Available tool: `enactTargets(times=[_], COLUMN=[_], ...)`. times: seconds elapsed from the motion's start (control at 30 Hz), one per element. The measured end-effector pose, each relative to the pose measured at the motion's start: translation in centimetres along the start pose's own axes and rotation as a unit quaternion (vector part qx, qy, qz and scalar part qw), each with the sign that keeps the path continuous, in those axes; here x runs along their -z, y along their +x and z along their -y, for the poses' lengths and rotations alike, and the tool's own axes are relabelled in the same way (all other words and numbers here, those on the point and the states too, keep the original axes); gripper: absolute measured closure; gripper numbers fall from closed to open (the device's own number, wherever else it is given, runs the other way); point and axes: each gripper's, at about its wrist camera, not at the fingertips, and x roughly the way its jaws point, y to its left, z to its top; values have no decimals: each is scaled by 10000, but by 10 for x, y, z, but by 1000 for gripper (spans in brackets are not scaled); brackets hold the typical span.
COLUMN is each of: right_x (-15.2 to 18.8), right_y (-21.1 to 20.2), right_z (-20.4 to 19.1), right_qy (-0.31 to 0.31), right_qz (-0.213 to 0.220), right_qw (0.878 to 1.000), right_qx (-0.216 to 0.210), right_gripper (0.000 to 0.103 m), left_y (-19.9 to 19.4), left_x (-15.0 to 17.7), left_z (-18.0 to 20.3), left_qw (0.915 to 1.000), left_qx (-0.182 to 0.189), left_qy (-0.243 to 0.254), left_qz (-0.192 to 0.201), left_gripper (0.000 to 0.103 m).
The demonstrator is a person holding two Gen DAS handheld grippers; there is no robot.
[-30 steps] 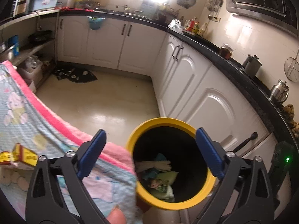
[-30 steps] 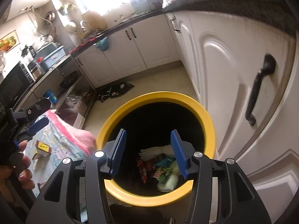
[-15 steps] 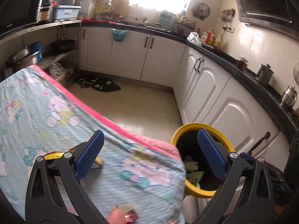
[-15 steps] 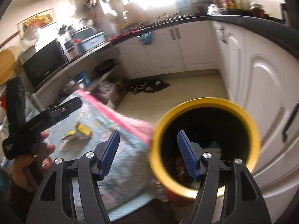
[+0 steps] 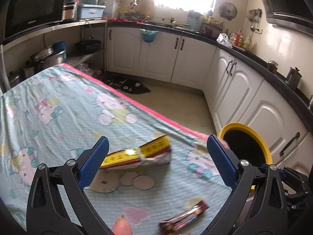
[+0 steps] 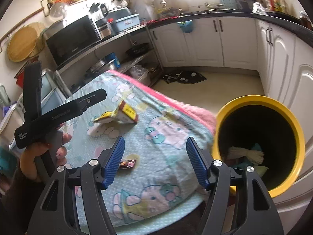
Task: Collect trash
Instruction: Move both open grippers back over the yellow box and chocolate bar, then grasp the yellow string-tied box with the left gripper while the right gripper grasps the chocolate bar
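kitchen table next, bin behind

both grippers are swinging away from the yellow bin (image 6: 260,146) back over the tablecloth (image 5: 64,113). left gripper (image 5: 156,160) is gaping wide, empty, framing the yellow carton (image 5: 137,154). right gripper (image 6: 154,160) is standing open, empty. a small wrapper (image 6: 128,163), seemingly candy, is lying nearer than the carton.

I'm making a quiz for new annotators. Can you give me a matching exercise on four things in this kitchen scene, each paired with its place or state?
Things:
1. yellow and red carton
2. dark snack wrapper
3. yellow-rimmed bin
4. right claw

Places or states:
A. stands on the floor beside the table's corner, with trash inside
B. open, holding nothing
C. lies crumpled near the middle of the cartoon-print cloth
D. lies on the cloth near its front edge

Pairs: 1-C, 2-D, 3-A, 4-B
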Motion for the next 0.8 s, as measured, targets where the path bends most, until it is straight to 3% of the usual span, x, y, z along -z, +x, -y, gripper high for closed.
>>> enactTargets(times=[0.37,0.8], right_x=[10,31], right_y=[23,76], right_z=[-40,-55], right_qy=[-358,-90], right_qz=[-405,-1159], right_qw=[9984,9930], right_qx=[-138,-202], right_gripper=[40,42], left_y=[2,31], left_x=[11,17], left_z=[-37,-47], left_qw=[9992,9927], left_qx=[-297,-92], left_qy=[204,1059], left_qz=[-195,-576], left_gripper=[11,11])
